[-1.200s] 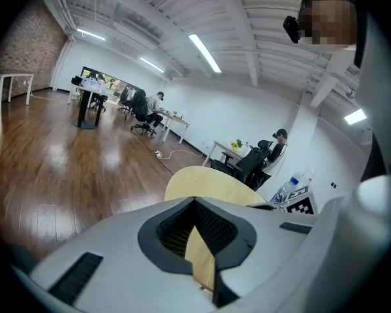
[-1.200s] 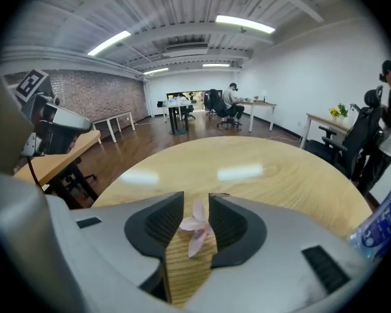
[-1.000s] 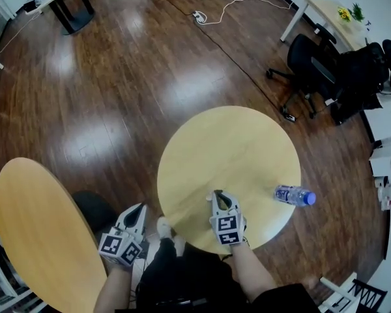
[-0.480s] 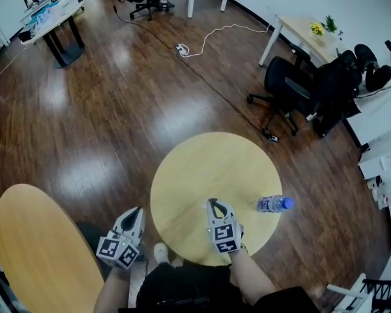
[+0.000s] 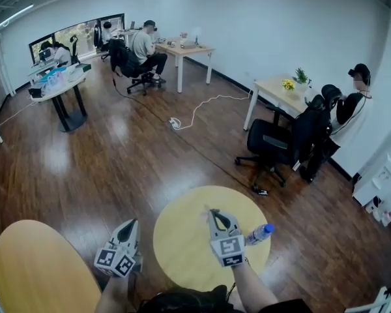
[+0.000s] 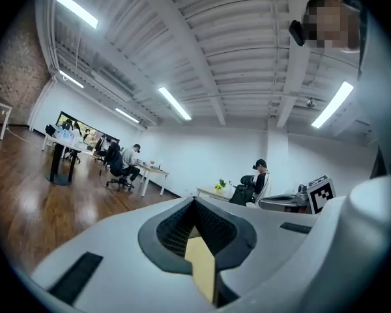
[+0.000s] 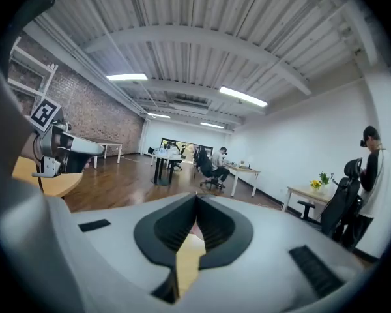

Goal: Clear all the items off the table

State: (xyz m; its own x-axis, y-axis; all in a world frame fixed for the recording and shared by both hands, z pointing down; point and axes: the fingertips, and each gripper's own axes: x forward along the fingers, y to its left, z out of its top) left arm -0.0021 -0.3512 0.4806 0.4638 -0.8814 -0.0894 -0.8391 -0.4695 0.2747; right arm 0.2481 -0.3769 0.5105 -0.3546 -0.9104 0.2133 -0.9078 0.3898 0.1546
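Grippers first: your left gripper (image 5: 131, 225) has its jaws together at the tips w/ nothing between them. In its own view the left gripper (image 6: 195, 202) points roughly level toward the far wall. Your right gripper (image 5: 212, 212) is the same: jaws pressed together & empty, and in its own view the right gripper (image 7: 197, 199) also faces down the room.

In the head view your right gripper sits over the round table (image 5: 182, 246). Your left one is off that table's left edge, over the gap btwn it & the second round table (image 5: 32, 266) at lower left.

Water bottle (image 5: 259, 234) lies on its side on the round table, near the right edge, blue cap pointing up-right. It's just right of your right gripper, not btwn the jaws.

Rest of the room:
- Black office chair (image 5: 274, 145) stands beyond the table on the wood floor (image 5: 104, 162).
- Small desk (image 5: 274, 91) w/ yellow flowers (image 5: 287, 84) is behind the chair, w/ a person (image 5: 352, 113) at far right.
- White cable (image 5: 202, 109) snakes across the floor.
- More people sit at desks by the far wall.
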